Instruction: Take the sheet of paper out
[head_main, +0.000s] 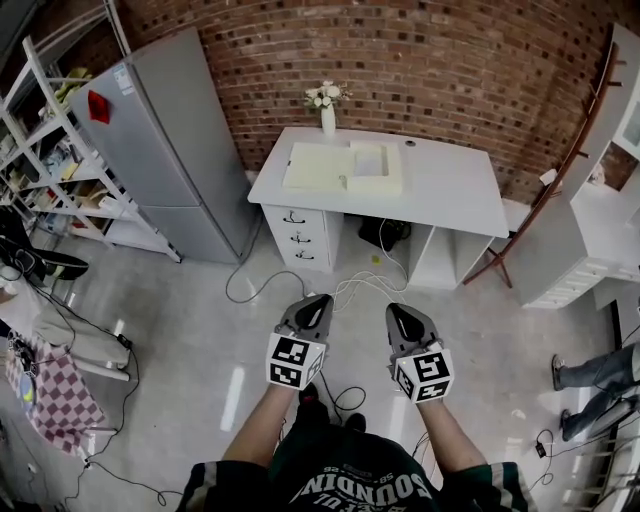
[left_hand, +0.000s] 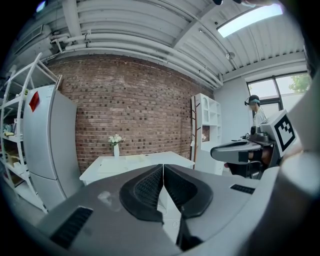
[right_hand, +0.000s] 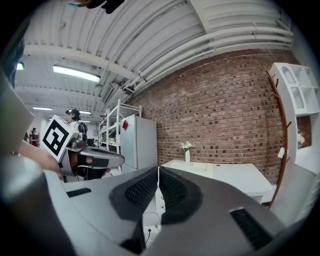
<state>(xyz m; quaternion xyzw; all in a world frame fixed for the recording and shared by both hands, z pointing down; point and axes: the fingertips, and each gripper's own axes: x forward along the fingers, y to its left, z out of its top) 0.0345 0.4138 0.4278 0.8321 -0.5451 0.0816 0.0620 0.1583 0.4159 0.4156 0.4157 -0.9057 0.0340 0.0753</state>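
We hold the left gripper (head_main: 318, 300) and right gripper (head_main: 396, 310) well short of the white desk (head_main: 455, 190), each with its jaws pressed together on nothing. On the desk, before the flower vase (head_main: 328, 118), lies a cream folder (head_main: 345, 167); the sheet of paper itself we cannot make out

Probably a lab or studio, brick wall (head_main: 420, 60), fridge (head_main: 175, 150), metal shelving (head_main: 50, 130), white desk (head_main: 455, 190), floor cables (head_main: 262, 292)

Grey fridge (head_main: 175, 140) against brick wall (head_main: 450, 60); flower vase (head_main: 328, 118); cables (head_main: 258, 287) on floor (head_main: 200, 340).
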